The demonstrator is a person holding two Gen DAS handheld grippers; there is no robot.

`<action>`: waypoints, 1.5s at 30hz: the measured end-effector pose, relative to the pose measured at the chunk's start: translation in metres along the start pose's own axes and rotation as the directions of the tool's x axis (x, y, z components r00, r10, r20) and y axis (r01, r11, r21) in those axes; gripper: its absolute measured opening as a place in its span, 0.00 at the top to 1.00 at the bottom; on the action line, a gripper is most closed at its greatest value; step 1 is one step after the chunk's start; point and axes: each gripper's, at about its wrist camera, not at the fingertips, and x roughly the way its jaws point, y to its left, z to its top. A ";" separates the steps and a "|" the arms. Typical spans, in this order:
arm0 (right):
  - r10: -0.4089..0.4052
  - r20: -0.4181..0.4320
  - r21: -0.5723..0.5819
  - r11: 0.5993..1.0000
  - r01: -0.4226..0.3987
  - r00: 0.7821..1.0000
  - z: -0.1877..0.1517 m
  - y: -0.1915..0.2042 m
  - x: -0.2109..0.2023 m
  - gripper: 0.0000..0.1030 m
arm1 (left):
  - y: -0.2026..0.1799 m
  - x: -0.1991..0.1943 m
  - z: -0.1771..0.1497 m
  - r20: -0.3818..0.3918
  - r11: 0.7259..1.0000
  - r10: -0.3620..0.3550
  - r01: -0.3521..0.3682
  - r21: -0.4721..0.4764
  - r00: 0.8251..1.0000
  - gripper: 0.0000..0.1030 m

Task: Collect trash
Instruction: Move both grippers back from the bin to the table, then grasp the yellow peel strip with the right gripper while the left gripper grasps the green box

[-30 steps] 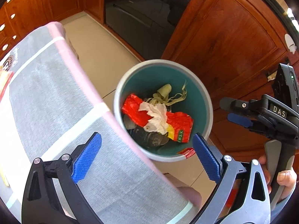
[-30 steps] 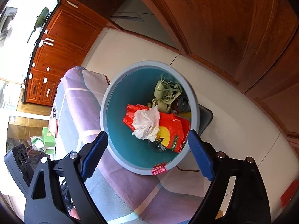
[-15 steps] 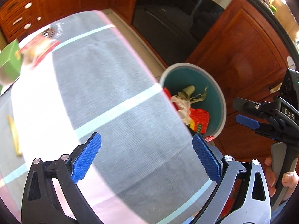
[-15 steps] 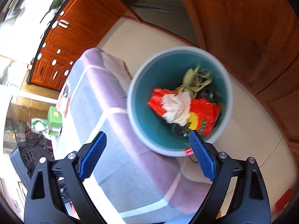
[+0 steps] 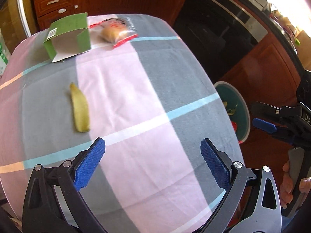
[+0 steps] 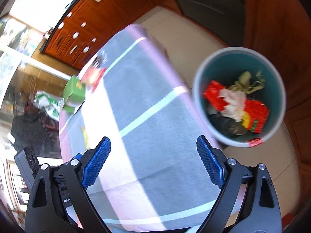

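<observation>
A yellow peel (image 5: 79, 111) lies on the checked tablecloth (image 5: 124, 89), with a green carton (image 5: 68, 36) and a clear snack bag with red edges (image 5: 113, 32) at the table's far end. My left gripper (image 5: 152, 164) is open and empty above the near part of the table. My right gripper (image 6: 153, 161) is open and empty over the table's edge. The teal bin (image 6: 202, 89) stands on the floor beside the table and holds a red wrapper (image 6: 256, 114), white tissue and greenish scraps. The bin (image 5: 244, 116) also shows in the left wrist view.
Wooden cabinets (image 5: 272, 68) and a dark oven front (image 5: 210, 29) stand beyond the table. The right gripper (image 5: 264, 125) and the hand holding it show at the right edge of the left wrist view. Beige floor tiles (image 6: 169, 27) surround the bin.
Both grippers have swung away from the bin toward the table. The peel, carton and snack bag have come into the left wrist view. Both grippers stay open.
</observation>
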 end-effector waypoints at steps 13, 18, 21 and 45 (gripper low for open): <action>-0.031 -0.119 -0.243 0.970 0.001 0.992 -0.030 0.147 0.089 0.17 | 0.149 -0.034 -0.025 0.010 0.981 0.086 -0.083 -0.173 0.996 0.04; -0.064 -0.140 -0.310 0.951 0.018 0.988 -0.039 0.186 0.122 0.18 | 0.179 -0.037 -0.027 0.004 0.977 0.084 -0.081 -0.198 0.996 0.04; -0.088 -0.142 -0.346 0.938 0.034 0.986 -0.044 0.201 0.140 0.33 | 0.191 -0.037 -0.028 0.002 0.977 0.083 -0.081 -0.196 0.997 0.04; -0.183 -0.034 -0.498 0.856 0.142 0.983 -0.038 0.231 0.180 0.82 | 0.220 -0.008 0.021 0.000 0.975 0.113 -0.111 -0.191 0.994 0.04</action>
